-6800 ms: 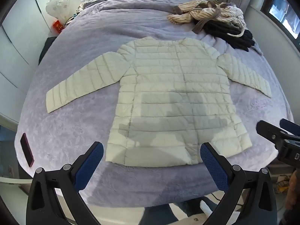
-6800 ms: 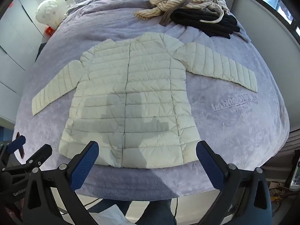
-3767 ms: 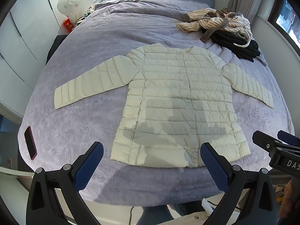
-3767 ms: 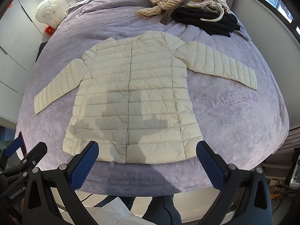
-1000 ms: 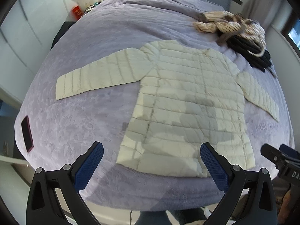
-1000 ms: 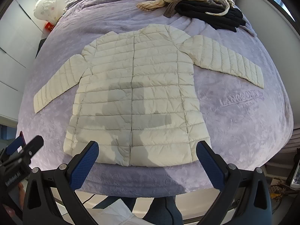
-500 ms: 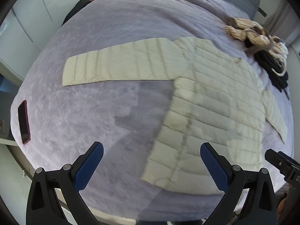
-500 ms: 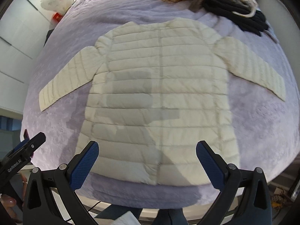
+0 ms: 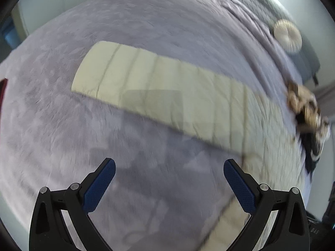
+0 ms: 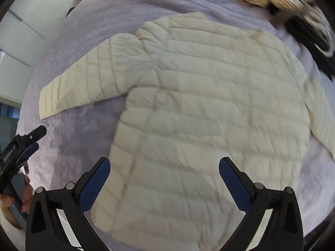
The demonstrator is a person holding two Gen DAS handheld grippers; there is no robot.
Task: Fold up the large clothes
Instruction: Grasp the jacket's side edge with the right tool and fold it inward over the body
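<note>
A cream quilted puffer jacket (image 10: pixel 209 104) lies flat, front up, on a lilac bedspread (image 10: pixel 79 129), sleeves spread out. Its left sleeve (image 9: pixel 159 87) stretches across the left wrist view, cuff at upper left. My left gripper (image 9: pixel 167 177) hovers open over bare bedspread just below that sleeve, holding nothing. My right gripper (image 10: pixel 164 175) hangs open low over the jacket's lower body, near the hem, with nothing between its fingers. The left gripper (image 10: pixel 27 142) also shows at the right wrist view's left edge, below the sleeve cuff (image 10: pixel 50 100).
A heap of striped beige and black clothes (image 10: pixel 293 6) lies on the bed beyond the jacket's collar. A round cream cushion (image 9: pixel 287 36) sits near the headboard. A dark red phone (image 9: pixel 3 87) lies at the bed's left edge. White wardrobe doors (image 10: pixel 21 21) stand left.
Both grippers have dropped closer to the bed and moved left. The left one now faces the left sleeve; the right one is over the jacket's lower left body. Both stay open.
</note>
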